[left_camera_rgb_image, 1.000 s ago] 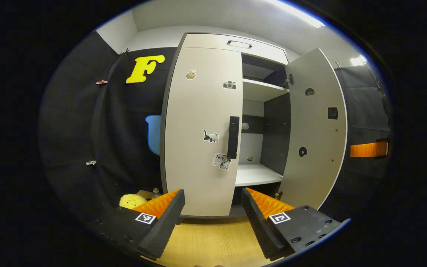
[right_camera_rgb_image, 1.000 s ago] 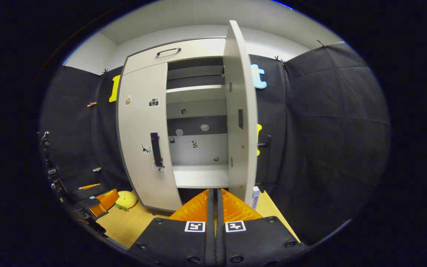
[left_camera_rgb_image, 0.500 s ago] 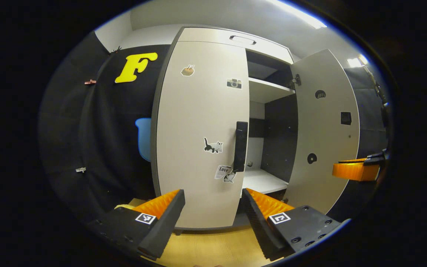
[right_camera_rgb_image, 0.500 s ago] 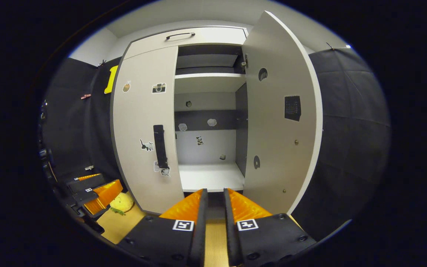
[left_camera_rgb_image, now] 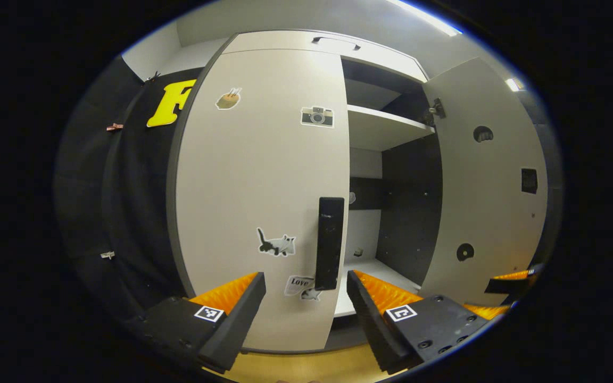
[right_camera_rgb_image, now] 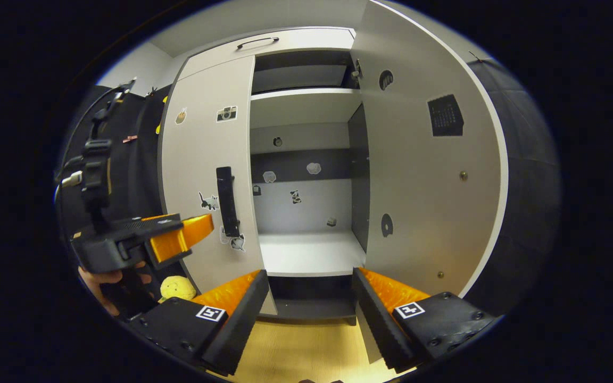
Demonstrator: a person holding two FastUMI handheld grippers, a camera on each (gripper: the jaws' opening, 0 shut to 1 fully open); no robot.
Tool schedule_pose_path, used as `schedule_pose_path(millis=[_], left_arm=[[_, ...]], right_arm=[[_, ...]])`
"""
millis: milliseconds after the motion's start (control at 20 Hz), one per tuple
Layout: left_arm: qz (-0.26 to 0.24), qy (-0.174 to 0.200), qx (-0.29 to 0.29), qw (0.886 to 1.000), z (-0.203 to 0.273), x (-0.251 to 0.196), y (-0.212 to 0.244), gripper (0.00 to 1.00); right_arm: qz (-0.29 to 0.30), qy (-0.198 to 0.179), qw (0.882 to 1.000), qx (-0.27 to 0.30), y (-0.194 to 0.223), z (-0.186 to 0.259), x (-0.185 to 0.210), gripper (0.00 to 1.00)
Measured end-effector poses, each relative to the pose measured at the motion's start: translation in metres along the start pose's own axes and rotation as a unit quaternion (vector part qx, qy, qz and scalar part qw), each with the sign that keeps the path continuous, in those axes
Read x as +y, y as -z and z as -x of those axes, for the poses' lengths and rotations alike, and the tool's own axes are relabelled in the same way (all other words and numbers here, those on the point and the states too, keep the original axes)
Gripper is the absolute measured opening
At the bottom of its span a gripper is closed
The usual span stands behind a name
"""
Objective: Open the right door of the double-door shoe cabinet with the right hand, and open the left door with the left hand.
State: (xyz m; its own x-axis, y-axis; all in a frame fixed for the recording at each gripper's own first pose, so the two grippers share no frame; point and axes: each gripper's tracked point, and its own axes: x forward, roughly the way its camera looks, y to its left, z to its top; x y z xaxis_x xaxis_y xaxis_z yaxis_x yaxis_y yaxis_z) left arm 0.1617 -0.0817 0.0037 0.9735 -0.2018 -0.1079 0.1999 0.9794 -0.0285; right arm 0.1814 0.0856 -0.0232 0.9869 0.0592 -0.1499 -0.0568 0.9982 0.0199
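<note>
Now that the right door (right_camera_rgb_image: 429, 175) stands swung wide, inner face showing, where a second ago it was edge-on and half open, the right gripper (right_camera_rgb_image: 309, 306) has parted its fingers from nearly closed to wide apart and holds nothing; right half of the task looks done. The left gripper (left_camera_rgb_image: 305, 300) has come much nearer the cabinet over the same second: the closed left door (left_camera_rgb_image: 264, 175) looms larger, and its dark vertical handle (left_camera_rgb_image: 329, 242) now sits just above the gap between the wide-open, empty fingers. In the right gripper view the left gripper (right_camera_rgb_image: 179, 242) hovers close to that handle (right_camera_rgb_image: 226, 201), not touching. Judgement: next comes closing on the handle and pulling the left door outward.
</note>
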Motion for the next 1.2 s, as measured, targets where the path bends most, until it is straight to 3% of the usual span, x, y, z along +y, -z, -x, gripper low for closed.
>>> schedule_pose_path(millis=[250, 450, 800, 1050, 1200], left_arm=[[-0.002, -0.017, 0.004, 1.0, -0.042, -0.004, -0.01, 0.95], [-0.012, -0.04, 0.014, 0.999, -0.061, -0.007, -0.008, 0.84], [0.007, -0.053, 0.02, 0.998, -0.071, -0.016, -0.002, 0.37], [-0.005, -0.041, 0.022, 0.999, -0.073, -0.018, 0.002, 0.3], [-0.007, -0.033, 0.02, 0.999, -0.071, -0.018, 0.002, 0.18]], right_arm=[[0.003, -0.014, 1.0, -0.003, 0.008, 0.002, -0.003, 1.0], [-0.003, -0.038, 0.999, 0.006, 0.017, 0.006, 0.001, 0.99], [0.006, -0.064, 0.998, 0.015, 0.026, 0.009, 0.005, 0.99], [0.002, -0.062, 0.998, 0.02, 0.031, 0.018, 0.0, 1.0], [0.001, -0.067, 0.997, 0.025, 0.032, 0.022, 0.006, 0.99]])
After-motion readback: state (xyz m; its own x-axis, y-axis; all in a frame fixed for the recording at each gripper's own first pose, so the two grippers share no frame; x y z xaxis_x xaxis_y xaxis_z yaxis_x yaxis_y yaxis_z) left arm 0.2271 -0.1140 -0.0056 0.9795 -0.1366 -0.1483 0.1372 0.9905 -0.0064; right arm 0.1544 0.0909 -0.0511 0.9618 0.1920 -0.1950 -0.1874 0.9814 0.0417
